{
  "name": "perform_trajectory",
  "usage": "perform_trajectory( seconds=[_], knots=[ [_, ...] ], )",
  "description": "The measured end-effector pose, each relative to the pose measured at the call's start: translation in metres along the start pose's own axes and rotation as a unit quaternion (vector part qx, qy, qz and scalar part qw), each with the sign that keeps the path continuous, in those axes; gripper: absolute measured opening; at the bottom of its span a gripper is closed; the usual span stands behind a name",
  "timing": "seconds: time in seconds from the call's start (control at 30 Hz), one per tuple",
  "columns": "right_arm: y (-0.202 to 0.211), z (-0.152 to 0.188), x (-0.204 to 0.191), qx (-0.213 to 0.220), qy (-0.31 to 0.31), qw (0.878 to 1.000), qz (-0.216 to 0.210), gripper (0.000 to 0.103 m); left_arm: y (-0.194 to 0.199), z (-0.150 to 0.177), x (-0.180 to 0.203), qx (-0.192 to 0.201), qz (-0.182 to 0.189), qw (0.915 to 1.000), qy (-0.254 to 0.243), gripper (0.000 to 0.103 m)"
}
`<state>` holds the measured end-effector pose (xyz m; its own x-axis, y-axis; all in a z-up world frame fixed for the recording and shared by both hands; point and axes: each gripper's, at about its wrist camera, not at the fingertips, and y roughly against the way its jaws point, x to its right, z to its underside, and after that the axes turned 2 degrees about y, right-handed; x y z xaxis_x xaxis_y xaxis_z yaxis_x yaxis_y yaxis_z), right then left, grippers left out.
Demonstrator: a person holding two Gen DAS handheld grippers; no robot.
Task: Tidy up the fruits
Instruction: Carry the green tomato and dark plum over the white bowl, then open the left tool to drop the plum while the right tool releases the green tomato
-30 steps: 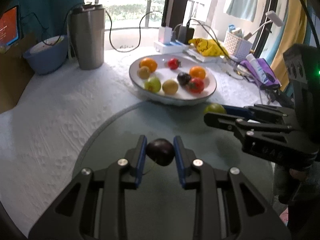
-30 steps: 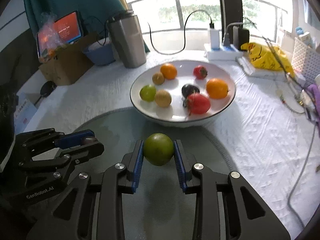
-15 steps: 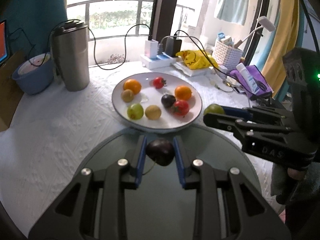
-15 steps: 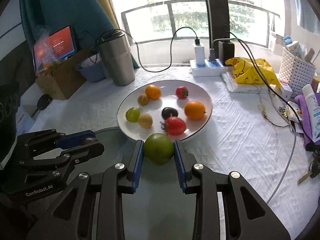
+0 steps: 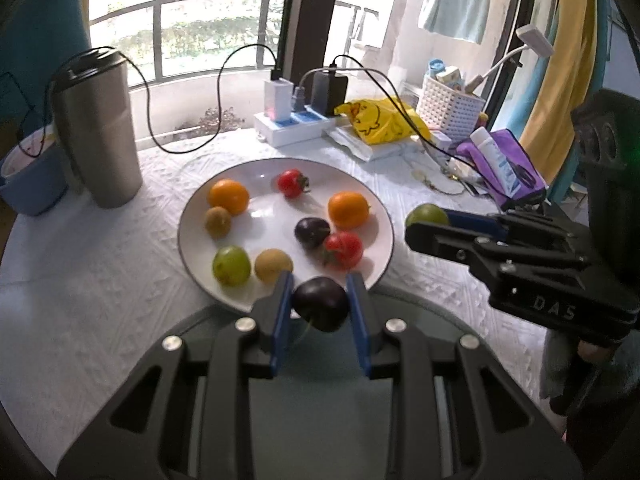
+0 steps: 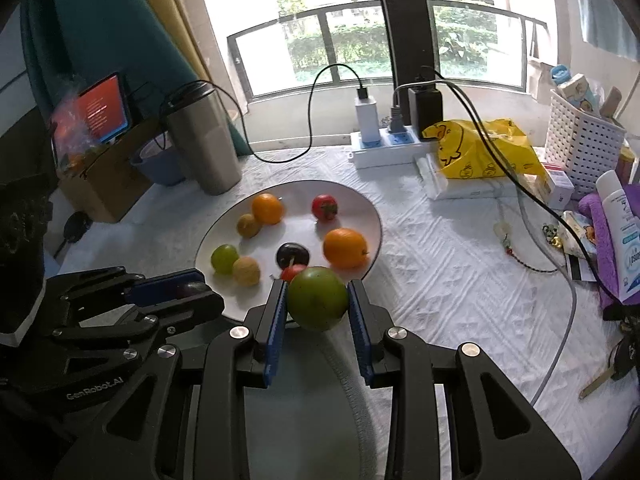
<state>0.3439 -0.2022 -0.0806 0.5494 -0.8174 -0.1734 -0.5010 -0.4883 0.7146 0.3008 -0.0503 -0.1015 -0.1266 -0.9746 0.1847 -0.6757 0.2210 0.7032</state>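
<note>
My left gripper point(image 5: 320, 304) is shut on a dark purple plum point(image 5: 321, 303), held just over the near rim of the white plate point(image 5: 188, 216). My right gripper point(image 6: 317, 300) is shut on a green fruit point(image 6: 317, 298), also above the plate's point(image 6: 372, 216) near edge. The plate holds two oranges point(image 5: 228, 196), two tomatoes point(image 5: 293, 183), another dark plum point(image 5: 312, 232), a green fruit point(image 5: 231, 265) and two brownish-yellow fruits point(image 5: 273, 265). Each gripper shows in the other's view, the right point(image 5: 428, 216) to the right, the left point(image 6: 192, 290) to the left.
A steel tumbler point(image 5: 98, 128) and blue bowl point(image 5: 28, 176) stand at the left. A power strip with chargers point(image 5: 296, 120), yellow bag point(image 5: 380, 124), white basket point(image 5: 452, 112) and purple pouch point(image 5: 508, 164) crowd the back right. A dark round mat point(image 5: 320, 420) lies under the grippers.
Both grippers have pulled back and risen a little with their fruits, so the plate now looks smaller and farther. The grips are unchanged.
</note>
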Motion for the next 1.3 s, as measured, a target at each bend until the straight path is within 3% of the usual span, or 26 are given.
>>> perform_trajectory(
  seconds=[0.47, 0.7, 1.0, 1.3],
  knots=[
    [-0.016, -0.008, 0.016, -0.005, -0.010, 1.000, 0.009, 0.032, -0.031, -0.008, -0.010, -0.031, 0.022, 0.9992, 0.014, 0.030],
    [-0.023, -0.016, 0.007, -0.011, 0.001, 1.000, 0.015, 0.032, -0.021, -0.011, -0.021, -0.012, 0.025, 0.9992, 0.029, 0.035],
    [-0.041, -0.030, -0.017, -0.019, 0.023, 0.999, 0.010, 0.032, -0.005, -0.017, -0.068, 0.017, -0.019, 0.9984, 0.051, 0.036],
    [-0.073, -0.048, -0.031, -0.031, 0.038, 0.999, 0.003, 0.032, -0.009, -0.013, -0.122, 0.031, -0.063, 0.9915, 0.110, 0.038]
  ],
)
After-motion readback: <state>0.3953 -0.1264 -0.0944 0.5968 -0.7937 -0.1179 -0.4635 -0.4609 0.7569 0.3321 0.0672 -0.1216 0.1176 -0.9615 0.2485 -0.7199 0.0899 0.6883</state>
